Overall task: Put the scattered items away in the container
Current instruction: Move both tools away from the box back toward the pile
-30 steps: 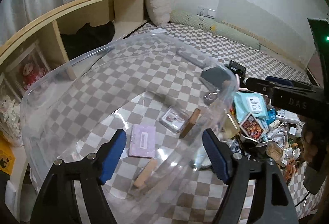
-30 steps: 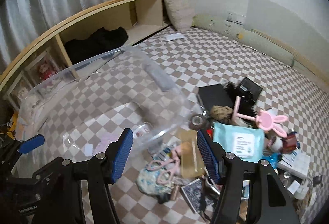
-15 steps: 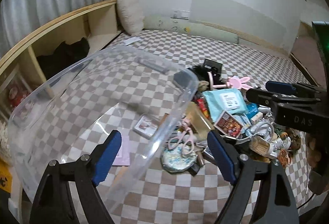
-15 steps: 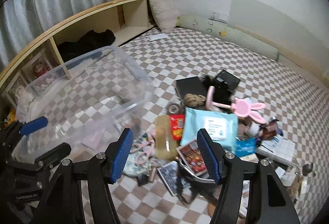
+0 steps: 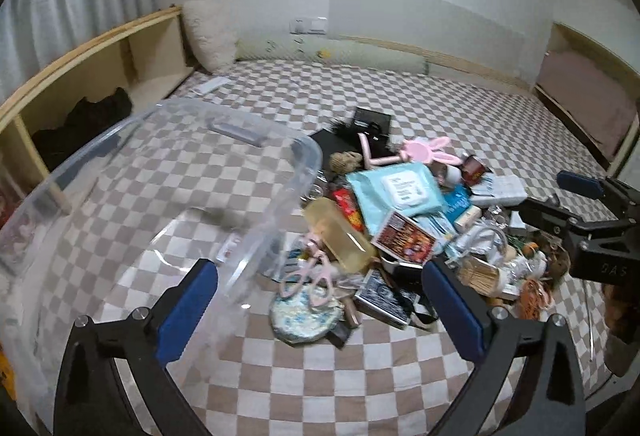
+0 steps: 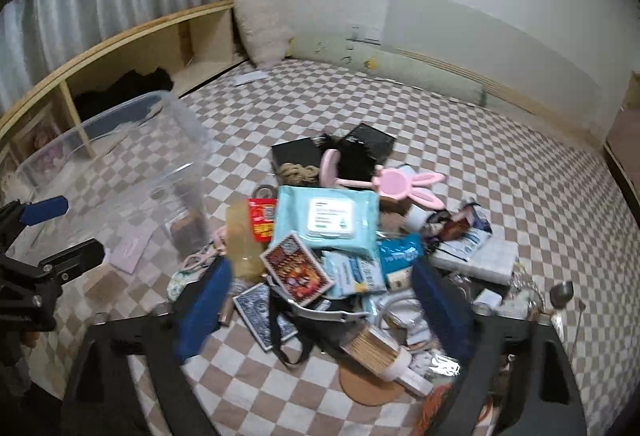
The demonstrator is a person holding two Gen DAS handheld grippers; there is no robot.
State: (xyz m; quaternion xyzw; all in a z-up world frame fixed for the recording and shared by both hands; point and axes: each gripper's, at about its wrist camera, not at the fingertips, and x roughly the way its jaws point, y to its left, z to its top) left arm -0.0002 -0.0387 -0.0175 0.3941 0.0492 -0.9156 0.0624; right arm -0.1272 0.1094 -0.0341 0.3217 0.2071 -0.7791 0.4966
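While both sets of jaws are standing spread wide w/ nothing between them, the left gripper is hovering over the near edge of the pile, and the right gripper is hanging above the pile's middle.

Straight ahead of the left jaws: pink scissors lying on a round patterned pouch, w/ a yellowish bottle just beyond. Between the right jaws: a red-patterned card box, a blue card pack and a black strap; further out, a wipes pack and a pink bunny mirror.

The clear bin is sitting to the left of both grippers, its rim touching the pile's edge. Inside, a lilac booklet and a small dark item are showing through the wall; most stuff is lying outside on the checked bed.

Judging by this, sorting is mid-way, at the pick stage. Next move prob. calls for dropping onto one loose top item, e.g. scissors or card box, closing squarely so neighbours aren't dragged.
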